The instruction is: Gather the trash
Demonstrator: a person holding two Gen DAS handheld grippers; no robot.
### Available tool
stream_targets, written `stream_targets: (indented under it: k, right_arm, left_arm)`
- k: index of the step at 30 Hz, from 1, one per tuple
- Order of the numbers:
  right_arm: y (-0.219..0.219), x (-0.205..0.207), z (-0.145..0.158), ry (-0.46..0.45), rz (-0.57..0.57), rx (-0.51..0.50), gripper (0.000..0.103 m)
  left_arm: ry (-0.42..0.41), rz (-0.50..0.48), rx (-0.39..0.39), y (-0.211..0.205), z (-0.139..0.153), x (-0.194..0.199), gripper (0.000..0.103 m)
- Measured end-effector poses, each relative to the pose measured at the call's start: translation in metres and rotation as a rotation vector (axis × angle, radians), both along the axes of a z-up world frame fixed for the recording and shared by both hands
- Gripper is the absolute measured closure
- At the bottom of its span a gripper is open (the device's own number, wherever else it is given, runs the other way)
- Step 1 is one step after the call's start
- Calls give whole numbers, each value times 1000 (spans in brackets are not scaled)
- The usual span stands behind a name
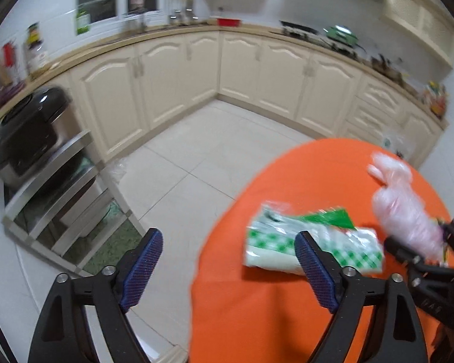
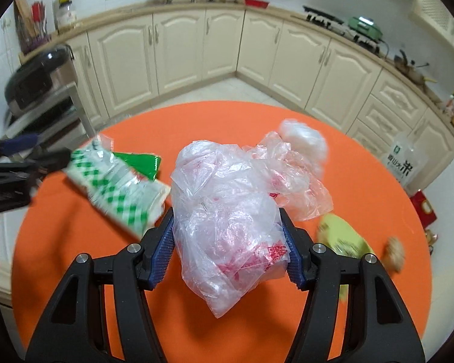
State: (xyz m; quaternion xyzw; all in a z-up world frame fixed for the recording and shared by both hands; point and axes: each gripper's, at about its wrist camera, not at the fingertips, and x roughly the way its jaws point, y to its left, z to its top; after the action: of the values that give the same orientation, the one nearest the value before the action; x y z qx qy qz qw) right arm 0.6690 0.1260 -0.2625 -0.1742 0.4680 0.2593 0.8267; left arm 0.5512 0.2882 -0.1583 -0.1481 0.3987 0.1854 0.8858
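My right gripper [image 2: 227, 248] clenches a clear plastic bag [image 2: 227, 211] (red print, unreadable); my left gripper [image 1: 227, 269] gapes wide, empty, beside the green-checked packet [image 1: 342, 248].

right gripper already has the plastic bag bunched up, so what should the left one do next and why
Probably bring the left gripper in over the green-checked wrapper and close on it. Its jaws stand wide with nothing between them, and the wrapper lies loose on the orange table just beyond its right finger. The right gripper is shut on the clear plastic bag, so it looks occupied.
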Motion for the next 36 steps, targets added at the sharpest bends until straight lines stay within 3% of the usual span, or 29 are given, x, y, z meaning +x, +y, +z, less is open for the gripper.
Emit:
stream_targets:
  k: [3,7,15,17,21,24,25,27,32,36]
  right_arm:
    - [15,-2,-9,40,41,13,44]
    - [33,-16,-16,60,96,12,44]
    - [45,-25,-15,84,135,38,44]
    - [46,-25,-15,97,138,53,44]
    - [46,-28,-15,105,144,71,44]
    - [47,-30,-13,110,148,87,44]
    - [47,-31,-13,112,144,94,44]
    - [46,-34,-11,98,135,88,44]
    - [30,-45,-5,85,99,104,44]
    - [2,-56,9,80,57,136,44]
  left_arm:
    - [13,1,-86,12,-12,2,13]
    - [35,37,-32,22,-20,8,13]
    - [-12,47,-168,45,-31,28,15]
    - [-16,27,-195,49,-36,34,21]
    - [-34,-36,-241,54,-41,38,52]
    - [-51,-33,-194,55,-37,33,65]
    - [-64,-35,-175,55,-34,29,78]
    - [-103,-45,-177,53,-24,18,89]
    - [-117,-115,-115,36,-8,0,94]
    - [-106,-199,-67,-1,-1,-23,94]
